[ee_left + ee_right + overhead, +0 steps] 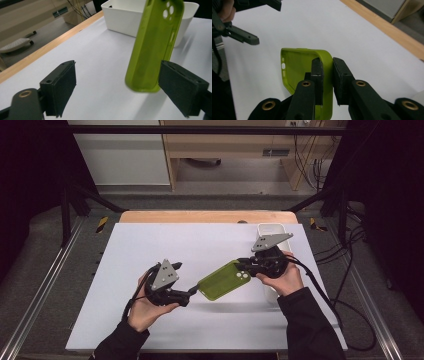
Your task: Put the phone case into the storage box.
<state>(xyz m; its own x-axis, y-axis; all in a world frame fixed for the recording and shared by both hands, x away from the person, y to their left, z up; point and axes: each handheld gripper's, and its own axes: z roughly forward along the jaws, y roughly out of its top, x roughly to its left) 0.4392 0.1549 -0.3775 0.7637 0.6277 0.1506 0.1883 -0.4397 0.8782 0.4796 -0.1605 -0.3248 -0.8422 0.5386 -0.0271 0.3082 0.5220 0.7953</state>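
Observation:
A lime-green phone case (223, 280) hangs above the white table sheet (150, 245), between the two hands. My right gripper (246, 265) is shut on one end of it. In the right gripper view the pads pinch the case's side wall (328, 75), and the hollow inside (297, 65) faces the camera. My left gripper (192, 293) stands open at the case's other end. In the left gripper view the case (152, 47) hangs between the jaws, close beside the right pad (180, 85) and well away from the left pad (61, 87).
A white plastic bin (272, 227) stands at the back right of the sheet, behind the right hand, and appears as the bin (125, 17) in the left gripper view. The wooden table edge (200, 216) runs along the far side. Cables trail from both grippers.

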